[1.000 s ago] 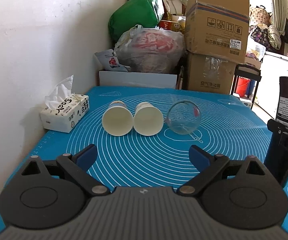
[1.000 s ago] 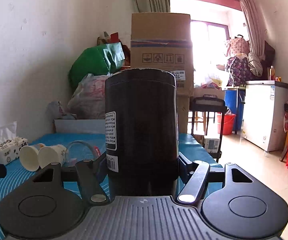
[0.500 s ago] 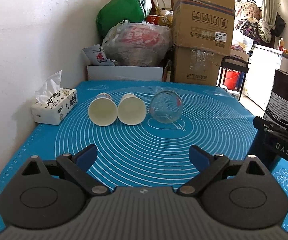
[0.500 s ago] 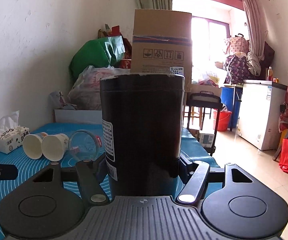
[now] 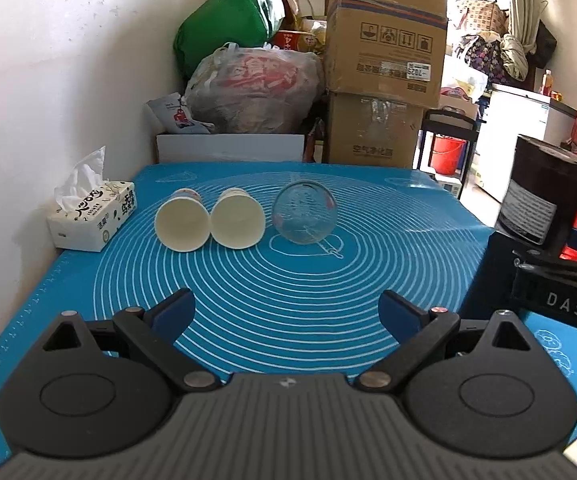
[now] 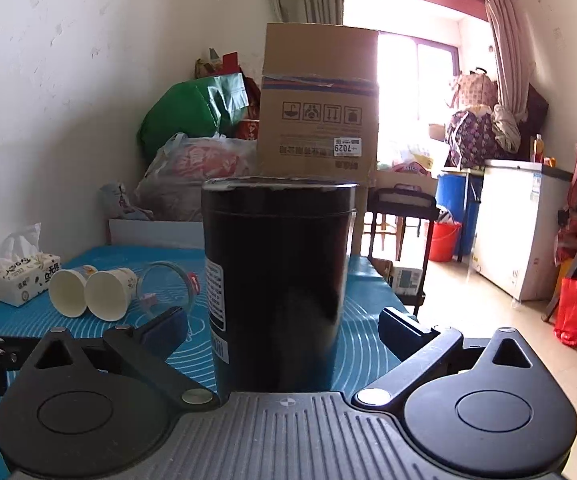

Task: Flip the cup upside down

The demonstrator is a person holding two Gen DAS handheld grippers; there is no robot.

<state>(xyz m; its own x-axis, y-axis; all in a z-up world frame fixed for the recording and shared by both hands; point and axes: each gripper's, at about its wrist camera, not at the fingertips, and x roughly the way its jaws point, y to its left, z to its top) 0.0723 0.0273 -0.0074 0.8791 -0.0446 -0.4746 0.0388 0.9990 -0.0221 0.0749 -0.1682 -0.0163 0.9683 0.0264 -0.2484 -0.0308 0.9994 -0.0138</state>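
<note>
A tall black cup (image 6: pixel 278 280) stands upright on the blue mat (image 5: pixel 308 288), flat end up. My right gripper (image 6: pixel 284 326) is open, its fingers (image 6: pixel 404 326) apart on either side of the cup with gaps showing. The cup also shows at the right edge of the left wrist view (image 5: pixel 544 196). My left gripper (image 5: pixel 288 312) is open and empty above the mat's near part. Two paper cups (image 5: pixel 182 226) (image 5: pixel 238 222) and a clear glass (image 5: pixel 304 218) lie on their sides further back.
A tissue box (image 5: pixel 92 220) sits at the mat's left by the white wall. Cardboard boxes (image 5: pixel 384 60) and bags (image 5: pixel 252 88) are piled behind the table. The table's right edge drops to the floor, where a white freezer (image 6: pixel 524 224) stands.
My right gripper has opened off the black cup and drawn back a little. My left gripper has risen and pulled back, so the lying cups look farther away.
</note>
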